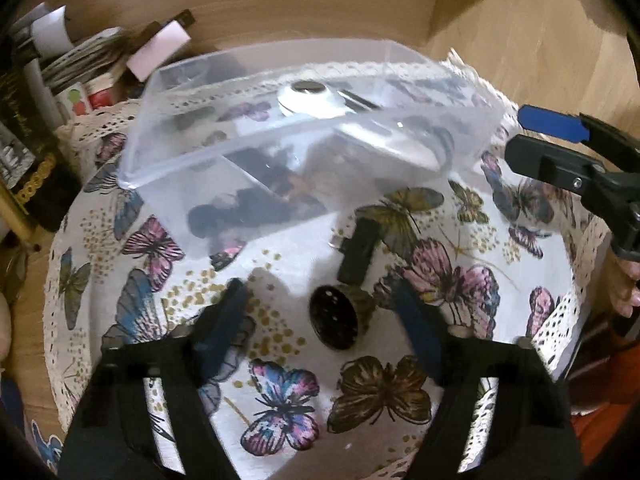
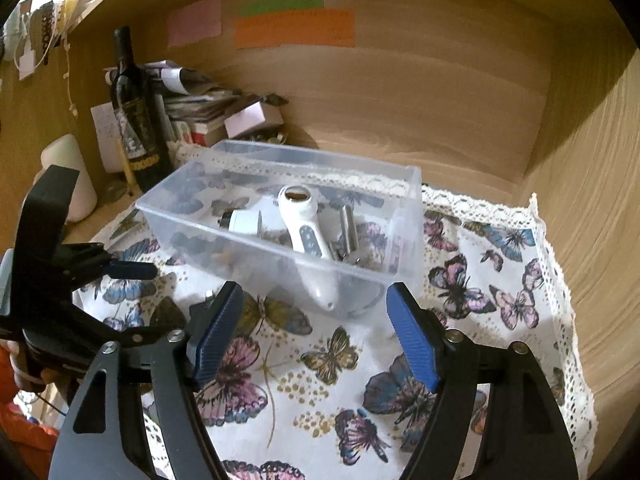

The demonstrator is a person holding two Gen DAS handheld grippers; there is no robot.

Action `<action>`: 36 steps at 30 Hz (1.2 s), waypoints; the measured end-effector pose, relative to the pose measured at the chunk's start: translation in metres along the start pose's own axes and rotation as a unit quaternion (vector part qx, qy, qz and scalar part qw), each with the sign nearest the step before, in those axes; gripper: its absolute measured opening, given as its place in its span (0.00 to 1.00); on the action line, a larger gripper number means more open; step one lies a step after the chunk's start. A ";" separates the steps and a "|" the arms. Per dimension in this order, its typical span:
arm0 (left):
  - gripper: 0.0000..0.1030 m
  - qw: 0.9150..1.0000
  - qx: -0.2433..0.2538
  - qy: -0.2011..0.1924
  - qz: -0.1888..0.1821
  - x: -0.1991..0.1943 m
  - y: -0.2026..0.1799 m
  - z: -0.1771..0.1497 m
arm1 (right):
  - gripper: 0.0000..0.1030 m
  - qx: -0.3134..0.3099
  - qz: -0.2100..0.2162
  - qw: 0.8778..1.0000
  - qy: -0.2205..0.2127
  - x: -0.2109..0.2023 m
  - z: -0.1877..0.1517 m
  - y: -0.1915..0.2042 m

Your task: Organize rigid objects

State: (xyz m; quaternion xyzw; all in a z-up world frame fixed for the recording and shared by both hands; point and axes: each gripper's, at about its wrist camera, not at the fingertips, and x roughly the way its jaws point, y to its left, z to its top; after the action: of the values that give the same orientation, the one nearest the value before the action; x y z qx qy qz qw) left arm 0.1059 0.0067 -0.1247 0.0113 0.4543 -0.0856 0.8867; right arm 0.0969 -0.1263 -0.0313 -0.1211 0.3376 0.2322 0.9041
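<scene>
A clear plastic box (image 2: 192, 184) stands on the butterfly cloth (image 2: 320, 384) and holds a white handheld device (image 2: 300, 220), a white round part (image 2: 244, 222) and metal pieces (image 2: 348, 228). In front of the box (image 1: 168, 152) lies a dark round perforated object (image 1: 334, 316), with a black block (image 1: 358, 252) just beyond it. My left gripper (image 1: 320, 292) is open and the perforated object lies between its fingers, untouched by the pads. My right gripper (image 2: 316, 292) is open and empty before the box's front wall; in the left wrist view the right gripper (image 1: 516, 134) hangs at the box's right end.
A dark wine bottle (image 2: 136, 120), a white cylinder (image 2: 74, 176) and stacked books and papers (image 2: 196, 108) crowd the back left. Wooden walls (image 2: 440, 80) close in behind and at the right. Coloured notes (image 2: 294, 28) stick to the back wall.
</scene>
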 end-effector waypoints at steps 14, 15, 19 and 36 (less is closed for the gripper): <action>0.32 0.998 -0.044 -0.035 -0.006 -0.025 0.032 -0.010 | 0.70 -0.049 0.075 0.994 0.067 0.051 -0.004 0.054; 0.32 0.998 -0.048 -0.040 -0.003 -0.028 0.036 -0.010 | 0.70 -0.049 0.080 0.993 0.073 0.054 -0.005 0.057; 0.20 0.997 -0.060 -0.051 -0.002 -0.037 0.051 -0.014 | 0.70 -0.059 0.086 0.989 0.104 0.075 -0.005 0.069; 0.53 0.998 -0.053 -0.033 -0.018 -0.037 0.049 -0.023 | 0.41 -0.056 0.072 0.992 0.086 0.067 -0.004 0.068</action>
State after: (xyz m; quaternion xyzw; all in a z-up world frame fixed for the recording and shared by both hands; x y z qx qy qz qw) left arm 0.0742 0.0626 -0.1112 -0.0472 0.4287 -0.0780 0.8988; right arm 0.1053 -0.0465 -0.0826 -0.1666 0.4086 0.3037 0.8444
